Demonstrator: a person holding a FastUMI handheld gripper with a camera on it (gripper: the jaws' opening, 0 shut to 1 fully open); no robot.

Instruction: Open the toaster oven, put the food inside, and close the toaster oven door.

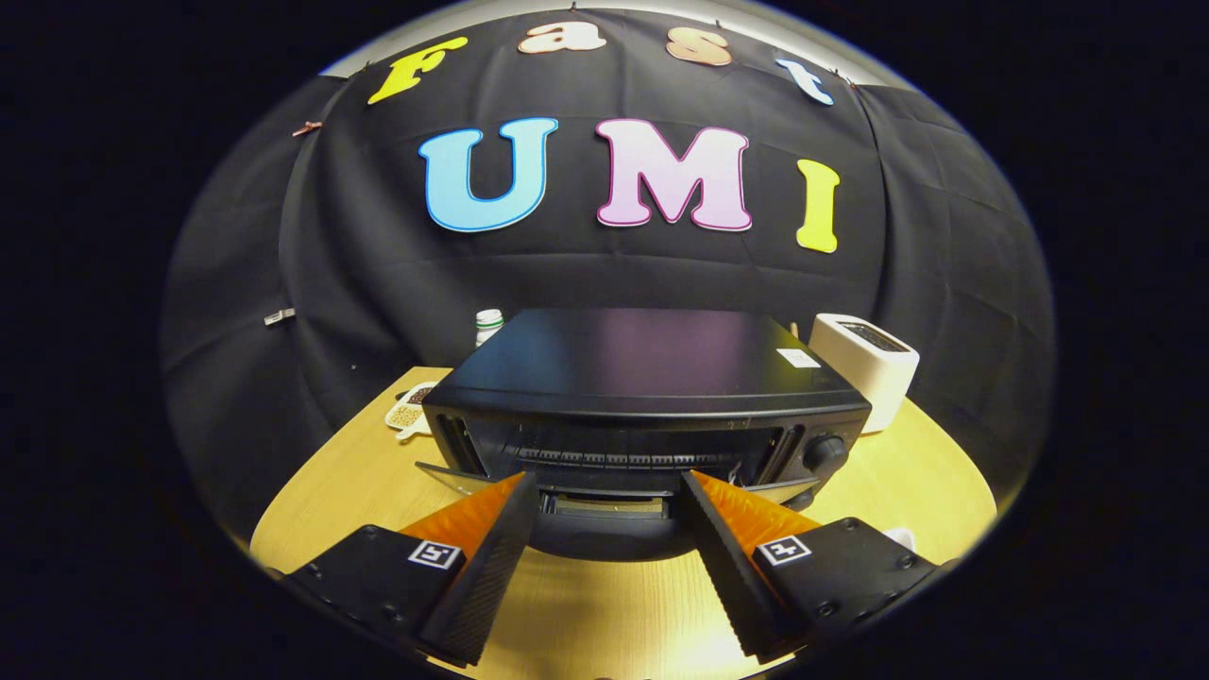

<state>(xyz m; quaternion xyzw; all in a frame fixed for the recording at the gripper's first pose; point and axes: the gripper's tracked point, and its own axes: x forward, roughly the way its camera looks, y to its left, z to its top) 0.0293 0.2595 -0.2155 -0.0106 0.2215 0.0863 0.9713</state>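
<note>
While the black toaster oven (652,397) stands in the centre of the frame on the wooden table (926,491), its glass door (604,501) is let down and seems to lie nearly flat toward the camera, so I judge that the opening step is finished or almost finished. The gripper (609,491) has its fingers spread wide apart and they hold nothing; their tips are at the front edge of the lowered door, one on each side of its middle, but I cannot tell whether they touch it. No food lies between the fingers or just ahead of them. At the centre left of the frame, beside the oven, a small white dish with something grainy (408,416) rests on the table, and I suppose this may be the food, though it is too small to be sure. A white bottle (488,326) stands behind the oven's left corner, and a white toaster (864,364) stands at its right.

To do this step well, I would draw the fingers straight back from the door without lifting it, then go around the left corner toward the dish, keeping low and slow so that the door is not knocked.
</note>
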